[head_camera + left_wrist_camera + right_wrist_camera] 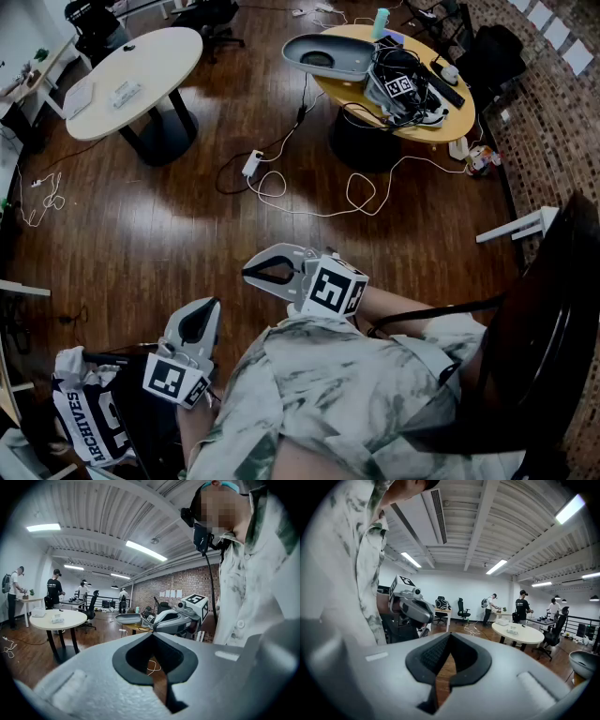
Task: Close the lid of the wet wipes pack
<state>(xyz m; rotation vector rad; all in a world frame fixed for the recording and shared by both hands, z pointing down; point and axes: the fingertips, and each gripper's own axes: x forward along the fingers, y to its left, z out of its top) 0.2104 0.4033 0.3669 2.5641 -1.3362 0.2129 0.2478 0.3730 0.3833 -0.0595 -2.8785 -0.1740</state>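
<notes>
Left gripper (206, 304) low at the lower left of the head view, close against the patterned shirt (347, 394), marker cube toward the body. In the left gripper view, jaws pressed together at the tips (151, 637), nothing pinched, only wooden floor (141, 234) and a loop of white cable (319, 202) seen through the gap behind the pads. Right gripper (247, 272) just above and to the right of it, pointing left across the body, well apart from any table. In the right gripper view, jaws likewise pressed together (449, 635) and holding nothing.

Far off, on the round white table (159, 42), a small white packet (125, 93) lying flat near the middle, toward the left edge. Possibly the wet wipes pack, yet too small to tell; lid not readable. Well apart from both grippers.

On the round wooden table (459, 127): a grey oval tub (328, 54) at the left edge, a tangle of black cables with a marker cube (401, 86) near the middle, a teal bottle (381, 21) at the far edge. On the floor between the tables, a white power strip (251, 164). At the lower left corner of the head view, a bag printed "ARCHIVES" (89, 422). Black chair (553, 328) at the right. Several people standing at desks in the distance in both gripper views.
</notes>
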